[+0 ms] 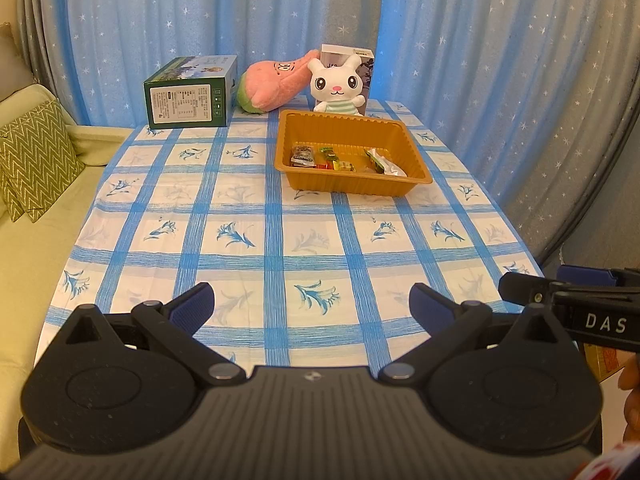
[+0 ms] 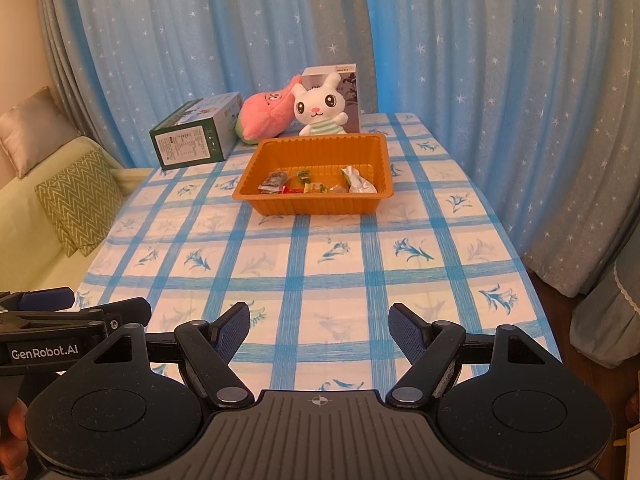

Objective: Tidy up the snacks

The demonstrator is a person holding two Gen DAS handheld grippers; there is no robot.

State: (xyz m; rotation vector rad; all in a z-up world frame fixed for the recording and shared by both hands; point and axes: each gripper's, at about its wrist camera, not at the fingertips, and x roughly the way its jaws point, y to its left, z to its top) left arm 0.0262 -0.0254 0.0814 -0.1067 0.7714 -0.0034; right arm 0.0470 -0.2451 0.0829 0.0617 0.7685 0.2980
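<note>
Both tongs, left (image 1: 312,308) and right (image 2: 319,326), hang released and empty, while the snacks (image 2: 316,182) all lie in the tray (image 2: 316,204) well ahead of them, so the task looks finished.

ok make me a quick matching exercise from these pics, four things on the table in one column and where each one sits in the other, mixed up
Things:
1. green box
2. white rabbit plush
3. snack packets
4. pink plush

Places:
A. inside the orange tray
B. far left of the row at the table's back edge
C. lying between the box and the rabbit
D. upright just behind the tray

Pairs: 1-B, 2-D, 3-A, 4-C
</note>
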